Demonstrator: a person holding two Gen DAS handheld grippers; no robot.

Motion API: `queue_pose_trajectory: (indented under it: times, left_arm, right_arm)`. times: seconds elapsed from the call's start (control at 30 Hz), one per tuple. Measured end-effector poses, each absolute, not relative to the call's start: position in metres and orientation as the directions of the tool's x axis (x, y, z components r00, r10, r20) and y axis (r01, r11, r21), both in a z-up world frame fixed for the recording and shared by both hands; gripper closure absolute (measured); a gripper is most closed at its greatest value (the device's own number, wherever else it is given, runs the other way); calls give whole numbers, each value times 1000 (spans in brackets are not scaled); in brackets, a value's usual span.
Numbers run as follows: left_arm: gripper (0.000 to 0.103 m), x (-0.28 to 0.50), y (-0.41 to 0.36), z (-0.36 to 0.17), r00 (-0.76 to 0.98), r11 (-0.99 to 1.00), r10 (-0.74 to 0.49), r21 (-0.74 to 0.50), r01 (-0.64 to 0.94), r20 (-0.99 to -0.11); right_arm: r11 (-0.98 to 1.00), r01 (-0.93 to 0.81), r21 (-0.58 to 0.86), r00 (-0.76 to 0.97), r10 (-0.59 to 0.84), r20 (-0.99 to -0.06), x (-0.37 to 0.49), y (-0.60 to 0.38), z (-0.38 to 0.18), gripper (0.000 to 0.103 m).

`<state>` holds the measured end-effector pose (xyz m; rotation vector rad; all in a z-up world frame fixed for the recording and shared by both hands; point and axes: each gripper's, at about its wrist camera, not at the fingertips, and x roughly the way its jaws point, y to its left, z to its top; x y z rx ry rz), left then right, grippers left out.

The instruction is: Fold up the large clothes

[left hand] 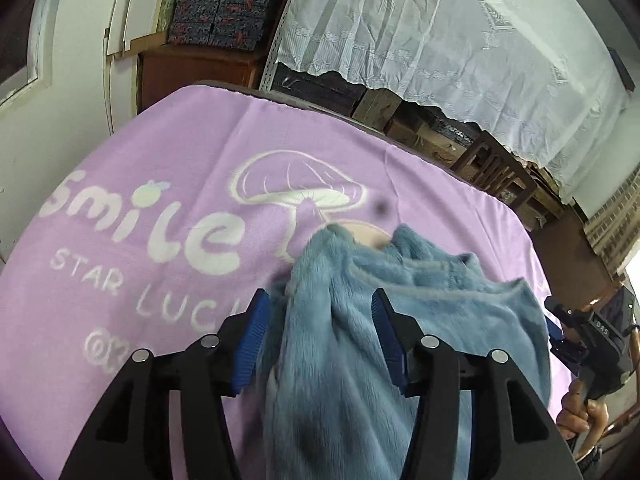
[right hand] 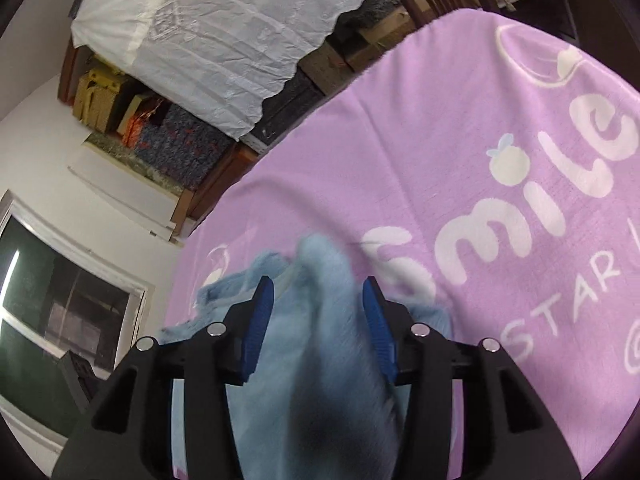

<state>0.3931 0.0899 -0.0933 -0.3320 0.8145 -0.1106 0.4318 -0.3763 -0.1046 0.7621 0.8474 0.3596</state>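
A fluffy blue garment [left hand: 400, 300] lies bunched on a purple blanket [left hand: 160, 160] printed with "smile" and a mushroom. My left gripper [left hand: 320, 304] stands open, its blue pads on either side of a fold of the garment that runs between them without being pinched. My right gripper [right hand: 318, 292] is open too, with the garment [right hand: 320, 340] bulging up between its pads. The right gripper and the hand holding it also show in the left wrist view [left hand: 576, 344], at the garment's right edge.
The purple blanket [right hand: 440, 140] covers the table. Behind it are shelves under a white lace cloth [left hand: 440, 32], patterned boxes [left hand: 224, 4], wooden chairs [left hand: 492, 164] and a white wall [left hand: 60, 120]. A dark window [right hand: 48, 300] is at the left.
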Motion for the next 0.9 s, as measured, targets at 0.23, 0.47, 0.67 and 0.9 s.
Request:
queue_pose_trajectory:
  times: [0.23, 0.47, 0.67, 0.9]
  left_arm:
    - [49, 347, 97, -106, 642, 953, -188, -295, -62, -744]
    - [49, 321, 104, -140, 580, 922, -292, -384, -39, -761]
    - [70, 322, 100, -143, 588, 929, -288, -369, -20, -756]
    - [83, 319, 93, -139, 600, 931, -296, -364, 9, -743]
  right_arm:
    - [703, -25, 711, 633, 562, -533, 362, -384, -95, 57]
    - [725, -13, 688, 631, 540, -557, 309, -403, -106, 56]
    - [747, 9, 665, 587, 534, -608, 306, -395, -124, 56]
    - [811, -59, 582, 631, 482, -608, 299, -380, -110, 68]
